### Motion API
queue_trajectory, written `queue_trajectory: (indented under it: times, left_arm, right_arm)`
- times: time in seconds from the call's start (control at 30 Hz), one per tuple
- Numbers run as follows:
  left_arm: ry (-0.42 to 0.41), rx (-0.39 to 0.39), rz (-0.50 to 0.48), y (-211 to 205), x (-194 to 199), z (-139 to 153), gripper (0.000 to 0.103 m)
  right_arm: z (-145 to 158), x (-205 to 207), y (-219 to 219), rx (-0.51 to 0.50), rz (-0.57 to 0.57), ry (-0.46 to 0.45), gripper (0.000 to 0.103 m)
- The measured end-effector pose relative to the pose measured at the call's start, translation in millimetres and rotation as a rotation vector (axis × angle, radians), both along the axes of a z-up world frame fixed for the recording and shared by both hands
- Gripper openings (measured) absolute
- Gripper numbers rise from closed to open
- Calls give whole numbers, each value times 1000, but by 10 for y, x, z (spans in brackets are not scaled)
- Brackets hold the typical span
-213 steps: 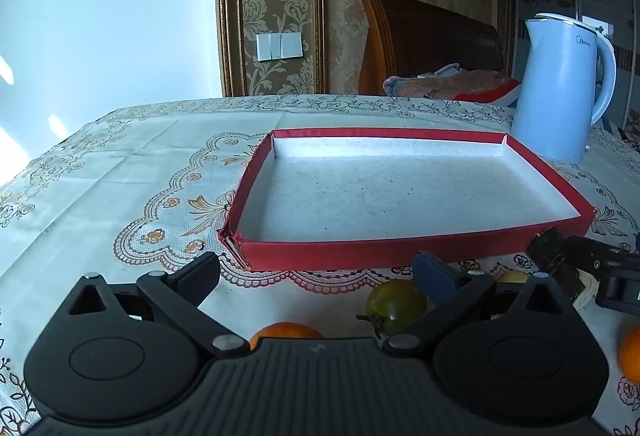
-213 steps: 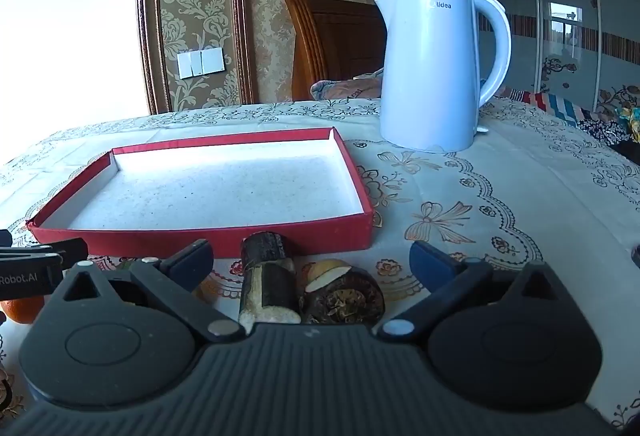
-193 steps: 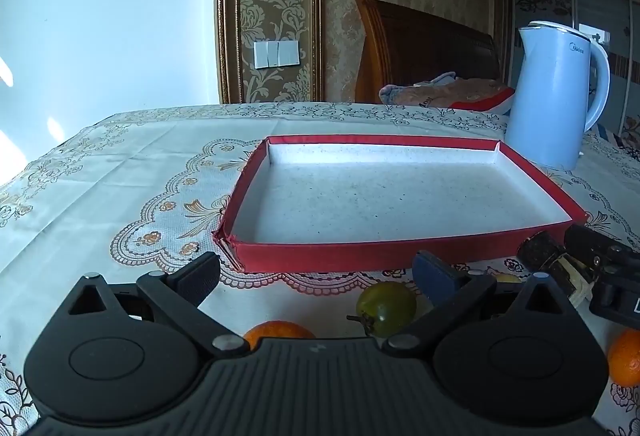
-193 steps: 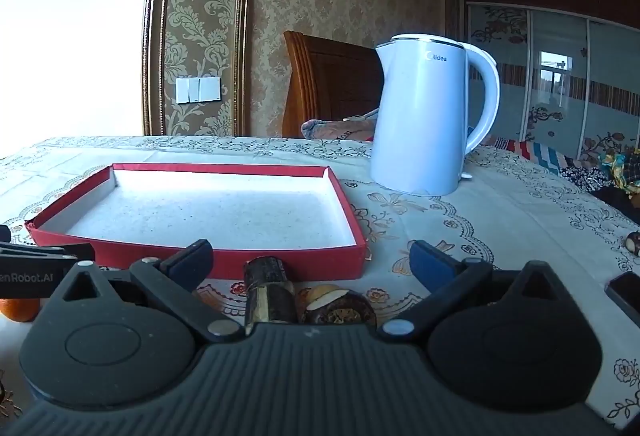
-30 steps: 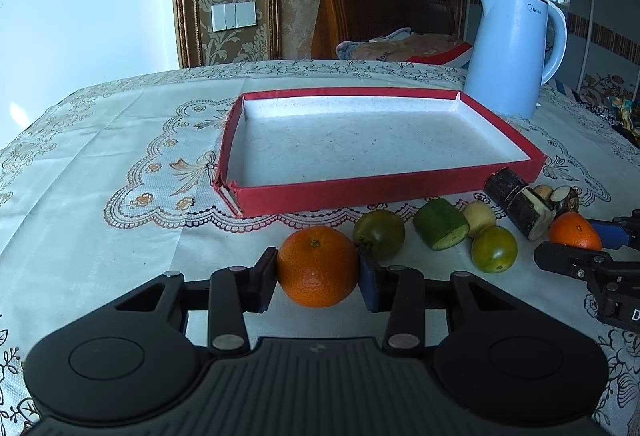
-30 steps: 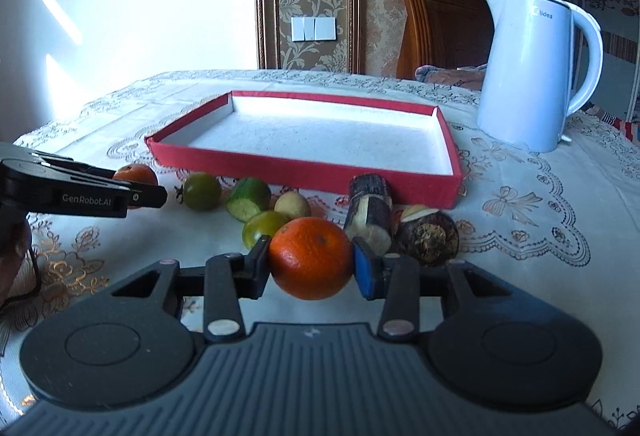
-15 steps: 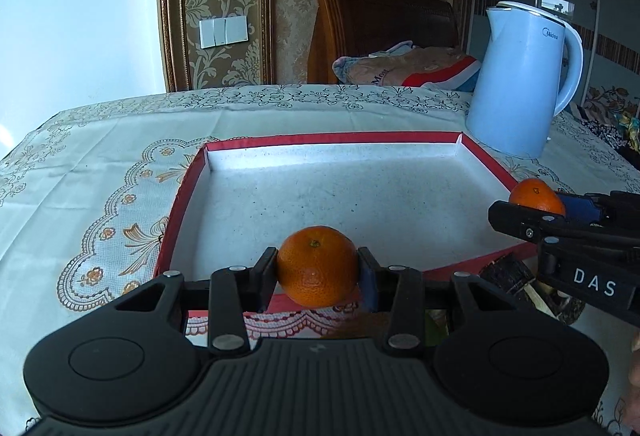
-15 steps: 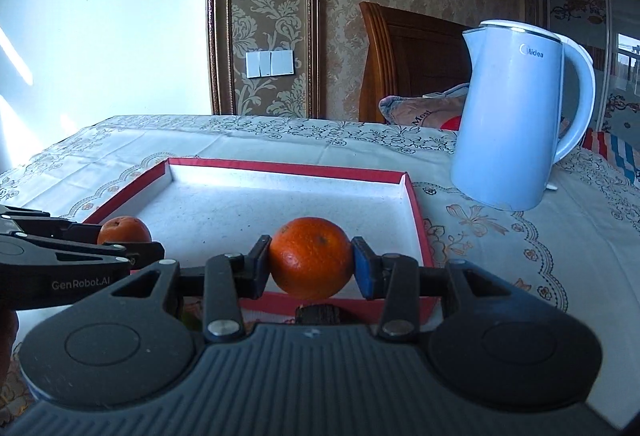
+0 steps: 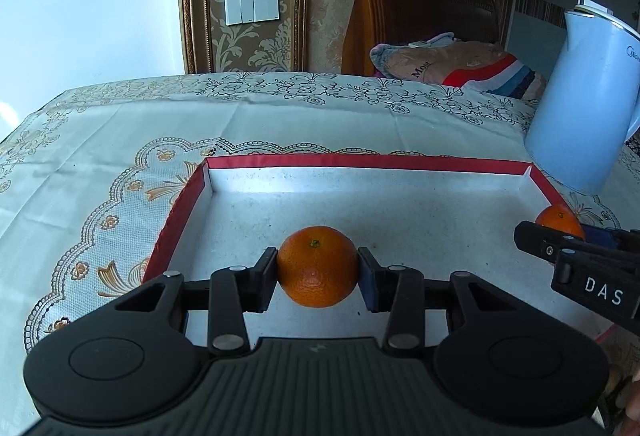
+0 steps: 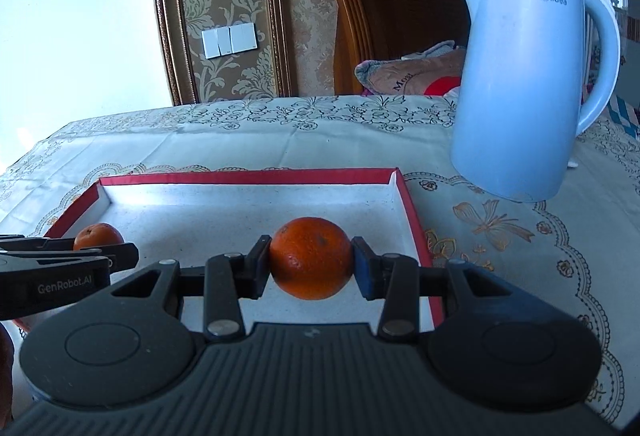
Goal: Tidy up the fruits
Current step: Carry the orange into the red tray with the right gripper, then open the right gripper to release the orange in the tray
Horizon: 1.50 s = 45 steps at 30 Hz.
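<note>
My left gripper (image 9: 317,273) is shut on an orange (image 9: 317,266) and holds it over the white floor of the red-walled tray (image 9: 360,161), left of the middle. My right gripper (image 10: 311,265) is shut on a second orange (image 10: 311,258) over the tray (image 10: 248,177), near its right wall. Each view shows the other gripper from the side: the right gripper (image 9: 560,234) with its orange (image 9: 559,220) at the right edge, the left gripper (image 10: 100,250) with its orange (image 10: 98,235) at the left edge. The other fruits are out of sight below the grippers.
A light blue electric kettle (image 10: 524,76) stands just beyond the tray's far right corner, also seen as the kettle (image 9: 592,100) in the left wrist view. A patterned tablecloth (image 9: 100,156) covers the table. Behind it stand a wooden chair back (image 9: 420,8) and a folded cloth (image 9: 440,60).
Both grippers have carried their oranges forward from the table's front, past the tray's near wall, to above the tray floor. The loose fruits have dropped out of view.
</note>
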<state>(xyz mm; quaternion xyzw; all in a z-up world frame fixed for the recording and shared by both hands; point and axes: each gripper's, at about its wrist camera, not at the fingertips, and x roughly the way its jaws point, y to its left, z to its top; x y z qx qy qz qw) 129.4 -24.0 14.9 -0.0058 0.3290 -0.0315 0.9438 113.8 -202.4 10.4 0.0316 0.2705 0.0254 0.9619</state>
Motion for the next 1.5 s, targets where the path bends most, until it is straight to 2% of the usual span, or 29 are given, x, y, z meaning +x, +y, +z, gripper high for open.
queue_trajectory:
  times: [0.17,0.57,0.6,0.7,0.73,1.03,1.27,1.33,1.4,1.5]
  left_arm:
    - [4,22,1,-81,168,-36,41]
    - [31,15,7,-110,241,-83,42]
    - [30,22,12,-107,240,-87,42]
    - [31,14,18,-92,238,-90,42]
    - [27,10,20,-84,234,-86,42]
    - [-9,37,15,-124,163,-60,44]
    - [-12,8,24,-72,146,-40,44]
    - [-12,6,26,-62,141,-41,46]
    - [-18,6,28,-51,122,-37,53]
    - [-34,8,30,-45,75,-16,55]
  right_arm:
    - [-66,178,-67,27,1,57,40]
    - [-73,195,-41,22,1,69,41]
    - [-73,195,-45,24,1,69,43]
    - [-52,171,-40,17,-7,51,62]
    - [-45,163,-35,15,-6,45,66]
    - [-43,154,-38,19,-8,40,66]
    - [-41,127,-61,31,-17,27,74]
    - [-33,109,-62,32,-21,19,78]
    - [-18,79,-65,32,-21,8,79]
    - [15,20,-73,42,-17,-7,81]
